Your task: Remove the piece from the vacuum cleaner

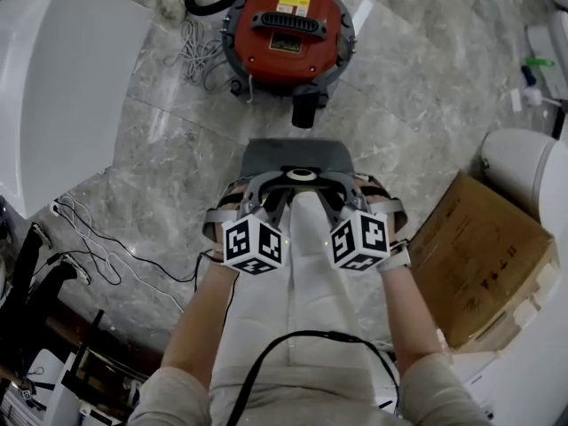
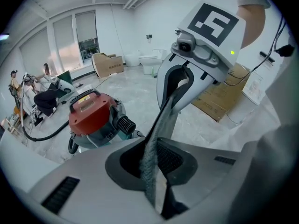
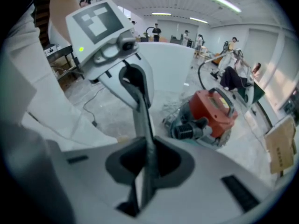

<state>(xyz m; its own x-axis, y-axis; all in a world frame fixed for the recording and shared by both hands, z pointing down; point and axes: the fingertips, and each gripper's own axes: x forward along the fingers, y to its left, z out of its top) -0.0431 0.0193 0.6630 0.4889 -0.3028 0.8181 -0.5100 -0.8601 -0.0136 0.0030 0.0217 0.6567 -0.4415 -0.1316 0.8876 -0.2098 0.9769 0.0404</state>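
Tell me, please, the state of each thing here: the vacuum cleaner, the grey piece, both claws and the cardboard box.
vacuum cleaner: upright on the floor, front stub bare.
grey piece: off the vacuum cleaner, held in the air.
left claw: shut on the grey piece.
right claw: shut on the grey piece.
cardboard box: closed.

The left tongs (image 2: 156, 185) are clamped on a thin grey piece (image 2: 162, 122), seen edge-on. It runs straight ahead and upward to the right tongs (image 2: 176, 93), which grip its far end. Ahead and to the left, well apart, the red vacuum cleaner (image 2: 91, 118) stands on the pale floor (image 2: 140, 94), with its ribbed port on the side nearest the piece.
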